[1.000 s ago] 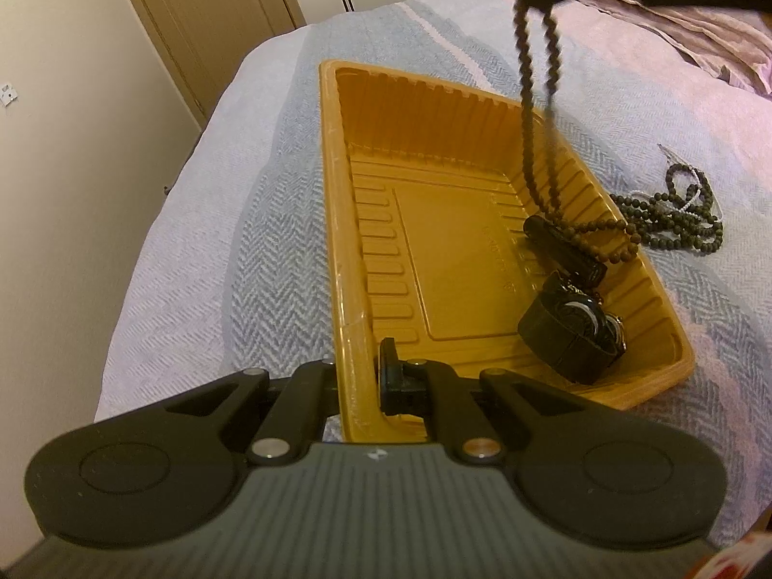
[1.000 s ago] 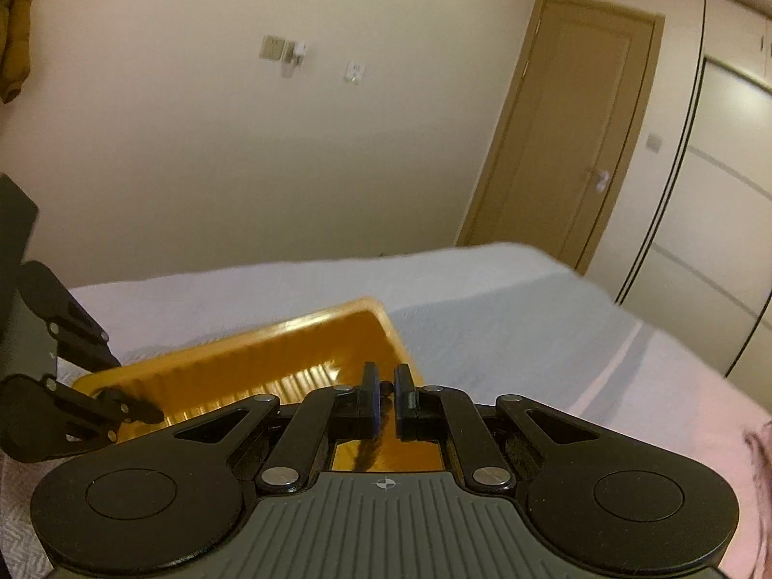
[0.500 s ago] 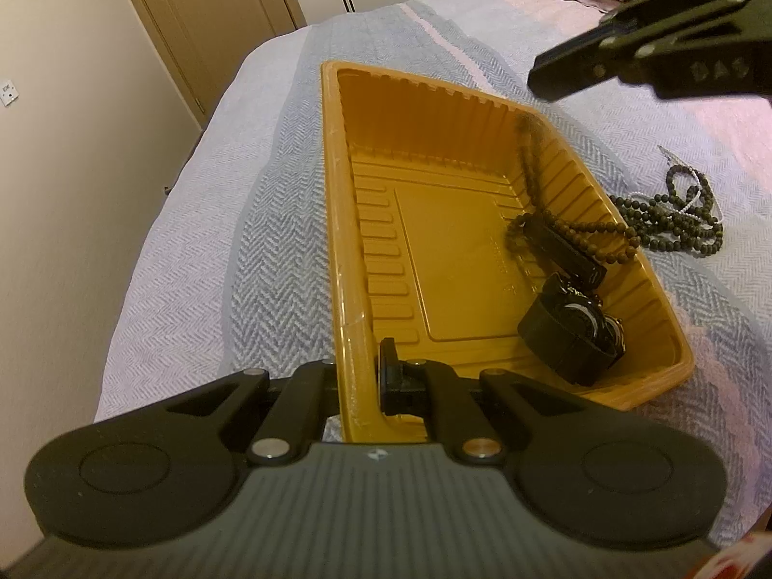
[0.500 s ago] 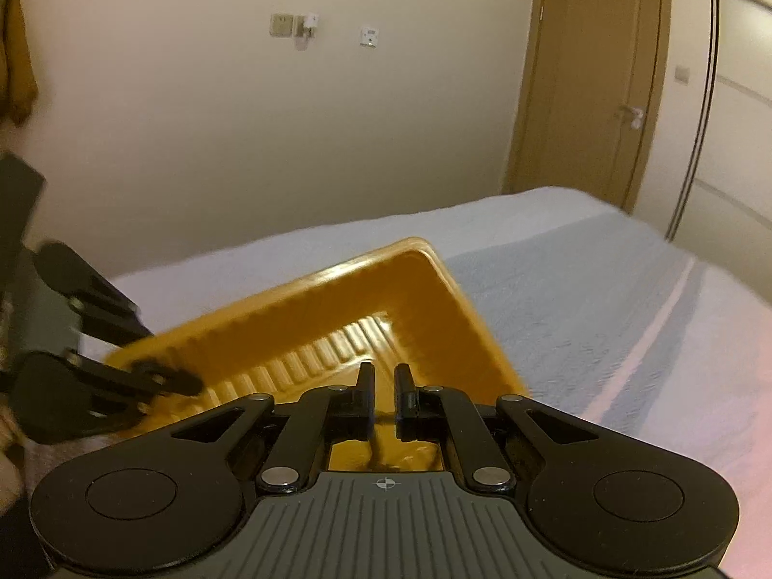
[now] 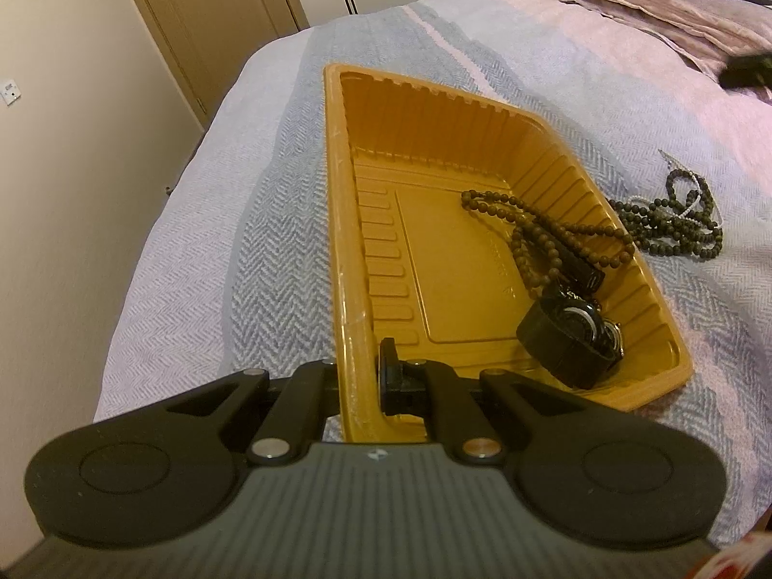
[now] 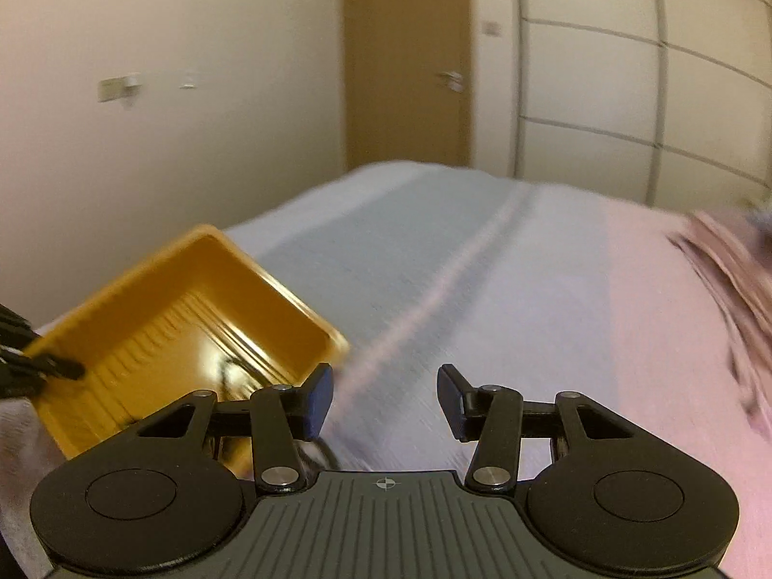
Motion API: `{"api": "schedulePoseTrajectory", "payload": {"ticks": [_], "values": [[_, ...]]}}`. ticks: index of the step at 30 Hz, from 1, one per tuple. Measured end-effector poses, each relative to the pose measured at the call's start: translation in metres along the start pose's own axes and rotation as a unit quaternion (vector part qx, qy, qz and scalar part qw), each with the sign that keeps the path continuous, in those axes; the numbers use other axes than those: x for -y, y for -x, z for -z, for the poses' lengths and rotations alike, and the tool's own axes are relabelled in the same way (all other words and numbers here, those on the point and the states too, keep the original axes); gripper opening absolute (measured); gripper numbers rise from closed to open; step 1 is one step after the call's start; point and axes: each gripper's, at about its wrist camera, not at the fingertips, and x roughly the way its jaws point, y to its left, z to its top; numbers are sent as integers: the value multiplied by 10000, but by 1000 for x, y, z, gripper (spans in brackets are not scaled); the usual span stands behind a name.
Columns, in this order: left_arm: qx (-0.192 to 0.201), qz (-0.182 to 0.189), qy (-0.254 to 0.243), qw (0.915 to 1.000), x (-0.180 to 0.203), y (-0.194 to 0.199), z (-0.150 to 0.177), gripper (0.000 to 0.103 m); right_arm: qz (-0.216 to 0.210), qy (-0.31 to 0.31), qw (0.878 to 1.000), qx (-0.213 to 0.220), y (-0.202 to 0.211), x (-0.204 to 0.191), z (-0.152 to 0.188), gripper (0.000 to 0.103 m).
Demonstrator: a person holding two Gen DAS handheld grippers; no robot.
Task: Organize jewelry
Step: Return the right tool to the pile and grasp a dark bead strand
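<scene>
A yellow plastic tray (image 5: 347, 222) lies on the bed. My left gripper (image 5: 359, 376) is shut on the tray's near left rim. Inside the tray lie a brown bead necklace (image 5: 535, 229) and a black wristwatch (image 5: 569, 337). A dark bead necklace (image 5: 675, 227) lies on the bedspread just right of the tray. My right gripper (image 6: 385, 398) is open and empty, above the bedspread to the right of the tray (image 6: 159, 289). Only its blurred dark tip (image 5: 745, 72) shows at the right edge of the left wrist view.
The bedspread (image 5: 202, 260) is grey herringbone with pink stripes. Folded pink bedding (image 5: 675, 24) lies at the far right. A wall and a brown door (image 6: 405, 62) stand beyond the bed, with wardrobe doors (image 6: 627, 72) to the right. The bed's left edge is close to the tray.
My right gripper held the brown bead necklace above the tray, lowered it in, opened and let it go, then swung away to the right. My left gripper stayed shut on the tray rim.
</scene>
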Motion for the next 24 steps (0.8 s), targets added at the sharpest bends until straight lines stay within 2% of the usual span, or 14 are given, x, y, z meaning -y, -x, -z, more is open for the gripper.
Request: {"api": "schedulePoseTrajectory", "payload": {"ticks": [6, 9, 11, 13, 16, 24], "values": [[-2, -9, -15, 10000, 1, 1, -1, 3, 297, -286, 9984, -395, 6, 25, 44, 48], [-2, -20, -28, 10000, 1, 2, -2, 3, 300, -543, 9962, -616, 3, 28, 67, 47], [-3, -15, -28, 10000, 1, 2, -2, 3, 274, -625, 9952, -704, -1, 29, 78, 41], [-3, -13, -32, 10000, 1, 2, -2, 4, 270, -680, 9945, -750, -5, 29, 84, 34], [-8, -14, -34, 10000, 1, 1, -2, 4, 204, -802, 9933, -804, -15, 27, 90, 29], [-11, -16, -45, 10000, 2, 1, -2, 4, -49, -1010, 9905, -935, -44, 17, 88, 20]]}}
